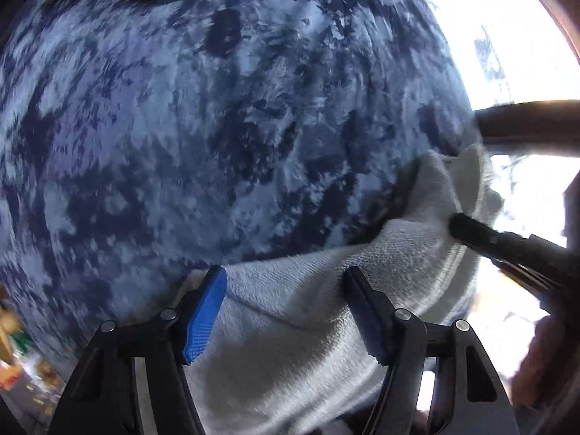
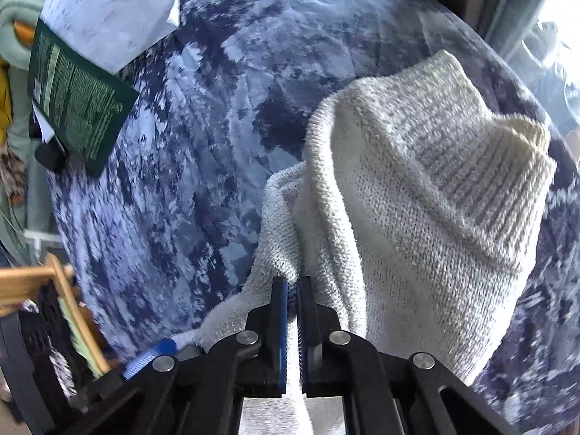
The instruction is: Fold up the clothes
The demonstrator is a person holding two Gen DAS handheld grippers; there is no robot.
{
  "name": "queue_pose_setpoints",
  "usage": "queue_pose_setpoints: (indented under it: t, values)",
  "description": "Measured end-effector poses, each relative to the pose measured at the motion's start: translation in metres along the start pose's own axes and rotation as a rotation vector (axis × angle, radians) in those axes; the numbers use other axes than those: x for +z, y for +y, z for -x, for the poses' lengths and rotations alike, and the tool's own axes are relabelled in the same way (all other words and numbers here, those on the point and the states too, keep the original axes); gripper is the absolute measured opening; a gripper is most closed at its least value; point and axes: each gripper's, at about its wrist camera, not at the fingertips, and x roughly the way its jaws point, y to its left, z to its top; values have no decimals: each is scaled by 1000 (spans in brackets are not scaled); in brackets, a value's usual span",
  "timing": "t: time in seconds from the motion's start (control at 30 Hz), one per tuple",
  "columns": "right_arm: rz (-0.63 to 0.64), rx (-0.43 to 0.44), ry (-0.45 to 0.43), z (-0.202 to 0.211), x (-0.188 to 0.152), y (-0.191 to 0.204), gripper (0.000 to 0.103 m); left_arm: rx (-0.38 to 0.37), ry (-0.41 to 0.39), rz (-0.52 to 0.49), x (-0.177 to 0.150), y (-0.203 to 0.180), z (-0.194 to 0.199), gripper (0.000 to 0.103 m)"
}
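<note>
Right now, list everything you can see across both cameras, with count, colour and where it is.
sweater: one, cream knit, bunched on the blanket under both grippers
blanket: one, mottled blue and white, spread underneath everything
packet: one, dark green, far edge of the blanket
paper: one, white, beside the packet
wooden frame: one, tan, off the blanket's edge
left gripper: open, above the sweater
right gripper: shut on the sweater

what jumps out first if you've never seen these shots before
A cream knit sweater lies bunched on a mottled blue blanket, filling the right of the right wrist view. The right tool pinches its edge, and the left tool hovers open above the knit.
</note>
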Motion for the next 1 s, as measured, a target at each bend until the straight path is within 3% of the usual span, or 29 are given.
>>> queue_pose_setpoints:
  t: [0.07,0.13,0.2,0.27,0.43,0.53,0.63,0.87,1.0]
  values:
    - [68,-37,0,-1,-1,7,5,52,13,-36,3,-13,-5,67]
    - [152,-61,13,2,-3,15,11,32,5,-57,4,-22,2,64]
    - [207,-75,18,11,-6,18,40,-67,2,-40,6,-22,15,64]
    - [216,-57,-12,32,-12,10,51,-207,8,-1,12,-17,30,68]
    - [157,-60,-9,59,-22,-37,53,-385,46,14,34,-18,41,74]
    - [108,-59,-5,58,-22,-66,53,-433,60,0,36,-18,35,74]
    - [73,-2,9,50,-18,-85,53,-476,91,-58,45,-27,28,74]
    - [170,-4,3,21,-7,-82,54,-404,241,-382,54,-73,10,74]
    - [181,2,2,11,-5,-79,55,-410,340,-481,55,-87,-2,74]
